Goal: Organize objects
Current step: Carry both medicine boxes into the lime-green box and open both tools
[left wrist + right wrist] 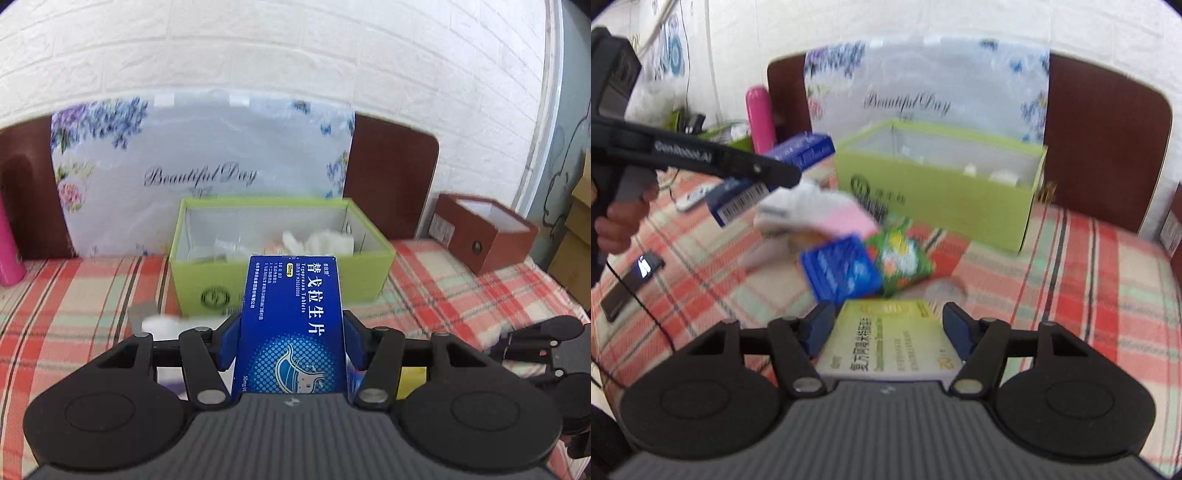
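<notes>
left gripper (291, 332) is pinching a blue tablet box (291, 314) between its blue pads, box held lengthwise w/ its far end pointing at the green box (207, 273) – an open lime carton standing on the plaid cloth (74, 314) w/ some white packets already inside. the held box looks near the carton's front wall but not yet over the rim, so i'd judge this as the carry-in step.

right gripper (886, 332) has its jaws spread, a pale yellow-green box (886, 343) sitting between them; the left pad looks close to its edge, the right pad has a visible gap, so not clamped yet. just ahead lie a blue blister-type pack (842, 269), a green floral pack (905, 258) and a pink-white box (827, 218) in a loose pile, touching each other.

risks: blue tablet box is gripped at its near half only – it could pivot or clip the carton's front wall if brought in low. right jaws closing off-centre might skew the yellow-green box or nudge the pile. the 2 grippers are also near each other, so a bump is possible. right view is blurred, details there uncertain.
</notes>
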`<move>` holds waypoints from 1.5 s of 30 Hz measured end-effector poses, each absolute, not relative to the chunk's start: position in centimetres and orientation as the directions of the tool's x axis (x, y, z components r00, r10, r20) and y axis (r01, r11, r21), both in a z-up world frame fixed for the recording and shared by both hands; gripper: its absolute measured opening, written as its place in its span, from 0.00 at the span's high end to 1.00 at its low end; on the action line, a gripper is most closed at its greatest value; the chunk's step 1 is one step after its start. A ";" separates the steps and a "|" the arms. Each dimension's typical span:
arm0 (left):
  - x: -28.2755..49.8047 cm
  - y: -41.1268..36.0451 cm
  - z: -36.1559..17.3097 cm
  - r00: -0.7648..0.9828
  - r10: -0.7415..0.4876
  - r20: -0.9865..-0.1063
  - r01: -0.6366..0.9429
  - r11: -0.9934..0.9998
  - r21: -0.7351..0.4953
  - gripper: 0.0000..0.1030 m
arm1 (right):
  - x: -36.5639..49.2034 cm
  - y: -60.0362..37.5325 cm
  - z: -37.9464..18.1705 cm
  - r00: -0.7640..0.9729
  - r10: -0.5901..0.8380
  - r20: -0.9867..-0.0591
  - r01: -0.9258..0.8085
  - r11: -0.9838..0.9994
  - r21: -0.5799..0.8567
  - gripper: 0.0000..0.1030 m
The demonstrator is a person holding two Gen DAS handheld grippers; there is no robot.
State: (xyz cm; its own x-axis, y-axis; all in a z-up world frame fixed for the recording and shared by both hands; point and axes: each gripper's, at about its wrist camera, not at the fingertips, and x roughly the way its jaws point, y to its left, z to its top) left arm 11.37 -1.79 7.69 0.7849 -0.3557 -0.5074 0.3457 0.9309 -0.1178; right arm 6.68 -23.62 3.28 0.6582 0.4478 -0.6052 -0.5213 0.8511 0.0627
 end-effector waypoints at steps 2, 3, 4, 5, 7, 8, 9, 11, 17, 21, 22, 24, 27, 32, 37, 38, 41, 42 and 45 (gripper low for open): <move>12.5 -2.0 8.4 0.801 -0.348 -0.487 0.340 0.934 -0.108 0.43 | 8.6 -24.4 4.8 0.665 0.485 -0.568 -0.499 0.854 0.146 0.97; 13.0 -2.1 8.6 0.804 -0.343 -0.485 0.336 0.936 -0.105 0.43 | 9.4 -24.4 5.2 0.693 0.458 -0.556 -0.475 0.871 0.125 0.97; 13.4 -2.1 8.7 0.807 -0.334 -0.488 0.326 0.940 -0.103 0.43 | 9.9 -24.3 5.5 0.723 0.427 -0.543 -0.463 0.883 0.078 0.96; 13.5 -1.9 8.8 0.809 -0.329 -0.487 0.321 0.942 -0.103 0.43 | 10.2 -24.4 5.5 0.729 0.418 -0.542 -0.457 0.887 0.068 0.93; 13.5 -1.5 8.4 0.802 -0.334 -0.495 0.322 0.940 -0.113 0.43 | 10.3 -25.0 4.7 0.688 0.449 -0.571 -0.469 0.875 0.122 0.66; 13.6 -1.3 8.1 0.796 -0.332 -0.506 0.317 0.941 -0.120 0.43 | 10.3 -25.1 4.0 0.671 0.442 -0.595 -0.469 0.875 0.121 0.50; 13.8 -1.3 7.7 0.790 -0.329 -0.518 0.314 0.942 -0.120 0.43 | 9.9 -25.2 3.2 0.674 0.409 -0.616 -0.456 0.885 0.088 0.30; 14.2 -1.4 7.1 0.779 -0.326 -0.536 0.313 0.942 -0.118 0.43 | 9.5 -25.1 1.5 0.685 0.328 -0.651 -0.433 0.901 -0.001 0.28; 14.7 -1.9 7.1 0.773 -0.337 -0.537 0.327 0.938 -0.117 0.43 | 11.7 -26.9 -1.2 0.661 0.261 -0.704 -0.334 0.942 0.036 0.28; 15.0 -2.0 7.2 0.777 -0.326 -0.538 0.319 0.941 -0.110 0.43 | 12.9 -27.7 -2.7 0.640 0.274 -0.718 -0.313 0.946 0.081 0.28; 15.2 -2.0 7.2 0.777 -0.324 -0.540 0.319 0.942 -0.107 0.43 | 12.9 -28.0 -3.0 0.626 0.281 -0.728 -0.309 0.946 0.099 0.35; 15.4 -2.1 7.2 0.777 -0.320 -0.542 0.318 0.943 -0.102 0.43 | 12.7 -28.2 -3.0 0.614 0.303 -0.729 -0.314 0.941 0.127 0.35; 15.9 -2.2 7.4 0.780 -0.318 -0.539 0.312 0.944 -0.105 0.43 | 11.9 -27.6 -1.9 0.608 0.327 -0.724 -0.348 0.929 0.127 0.36; 17.1 -2.9 8.5 0.799 -0.323 -0.507 0.313 0.944 -0.107 0.43 | 11.6 -26.7 2.3 0.672 0.396 -0.626 -0.403 0.904 0.139 0.36; 19.9 -3.8 10.2 0.837 -0.306 -0.453 0.284 0.952 -0.117 0.43 | 14.9 -25.6 5.8 0.755 0.404 -0.516 -0.403 0.907 0.122 0.36; 20.6 -4.0 10.5 0.846 -0.296 -0.443 0.272 0.955 -0.118 0.43 | 15.7 -25.4 6.4 0.768 0.402 -0.499 -0.399 0.909 0.117 0.36; 22.9 -4.4 11.0 0.864 -0.270 -0.426 0.240 0.963 -0.125 0.43 | 18.8 -24.3 7.6 0.810 0.372 -0.454 -0.378 0.922 0.082 0.35; 23.7 -4.5 11.1 0.866 -0.266 -0.424 0.231 0.964 -0.132 0.43 | 19.8 -23.9 7.9 0.823 0.358 -0.441 -0.369 0.927 0.063 0.35; 25.8 -4.6 10.8 0.870 -0.258 -0.421 0.210 0.965 -0.159 0.43 | 22.5 -22.6 8.2 0.852 0.324 -0.410 -0.344 0.939 0.027 0.35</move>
